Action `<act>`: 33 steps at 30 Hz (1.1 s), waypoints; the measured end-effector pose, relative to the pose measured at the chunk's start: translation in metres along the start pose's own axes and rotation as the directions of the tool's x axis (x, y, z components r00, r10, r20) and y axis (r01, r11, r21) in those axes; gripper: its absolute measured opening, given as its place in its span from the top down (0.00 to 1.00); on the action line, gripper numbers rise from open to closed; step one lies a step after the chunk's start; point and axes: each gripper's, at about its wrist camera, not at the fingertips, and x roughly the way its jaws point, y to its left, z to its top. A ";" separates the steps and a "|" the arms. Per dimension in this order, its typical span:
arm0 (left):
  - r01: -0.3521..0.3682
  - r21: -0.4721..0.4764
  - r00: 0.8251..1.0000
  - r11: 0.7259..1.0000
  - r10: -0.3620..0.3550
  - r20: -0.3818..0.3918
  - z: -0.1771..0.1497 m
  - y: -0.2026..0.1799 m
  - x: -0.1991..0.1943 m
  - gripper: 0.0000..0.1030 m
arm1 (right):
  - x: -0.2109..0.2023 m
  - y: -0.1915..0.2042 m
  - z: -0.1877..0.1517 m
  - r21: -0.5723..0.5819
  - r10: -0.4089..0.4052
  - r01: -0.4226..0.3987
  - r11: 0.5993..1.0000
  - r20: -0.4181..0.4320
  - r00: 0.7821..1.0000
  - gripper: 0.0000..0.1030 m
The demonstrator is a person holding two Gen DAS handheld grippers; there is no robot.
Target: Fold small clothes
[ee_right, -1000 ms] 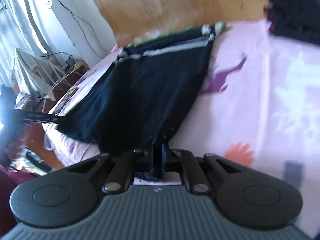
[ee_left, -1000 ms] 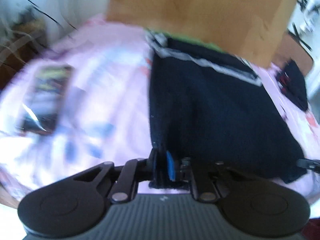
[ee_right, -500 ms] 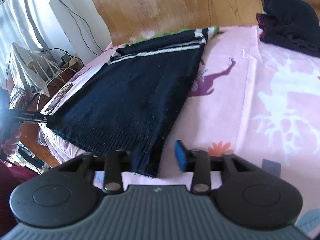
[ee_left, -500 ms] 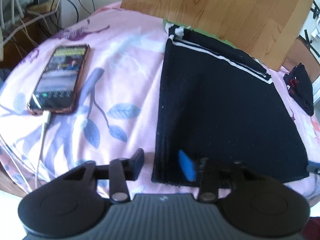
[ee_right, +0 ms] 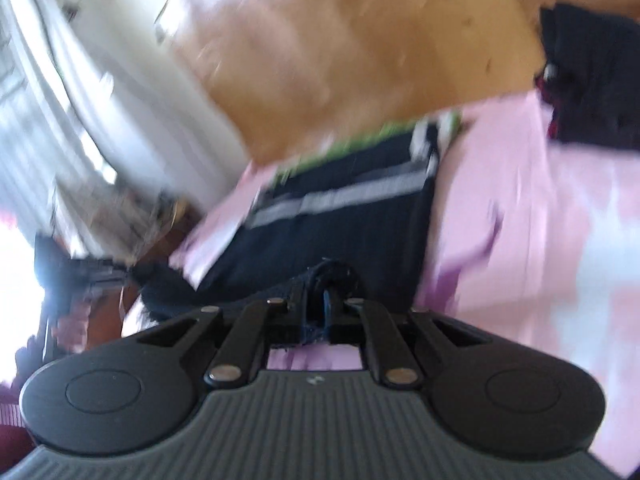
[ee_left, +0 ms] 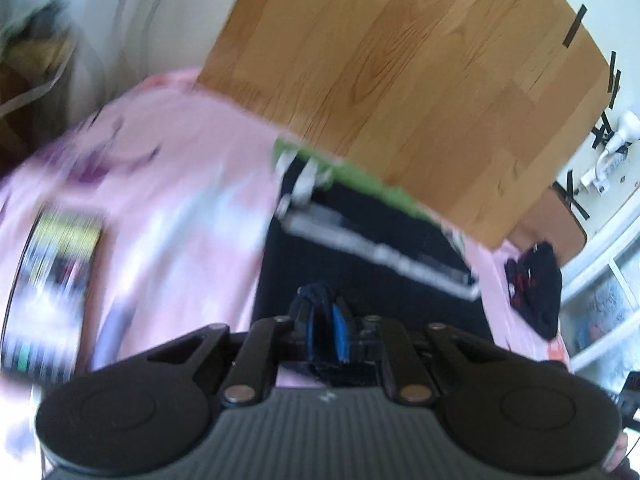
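Fold small clothes, folding stroke in progress, as judged from the lie of the cloth. A dark navy knitted garment with white stripes near its far end lies on a bed covered by a pink floral sheet, its far end close against an upright wooden board. Both views are smeared by motion blur, so fine detail is uncertain. The left tongs are drawn narrow, their blue-padded fingers pinching a bunched fold of the garment's near hem; the right tongs are likewise nearly closed on a raised loop of the same hem at the other near corner. The step in hand appears to be the carrying of the near hem up and over toward the striped end. The next move would call for both corners to travel evenly, so that the hem lands parallel to the stripes, and for the tongs to part only once the cloth lies flat. Uneven travel would likely skew the fold, since knit fabric sags between two pinch points. A phone lies on the sheet to the left; another dark garment sits well apart to the right.
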 end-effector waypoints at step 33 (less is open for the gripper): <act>-0.108 -0.053 0.983 0.993 0.099 -0.155 -0.001 0.022 0.077 0.31 | 0.052 -0.040 0.012 0.180 -0.239 0.262 0.948 -0.137 0.961 0.63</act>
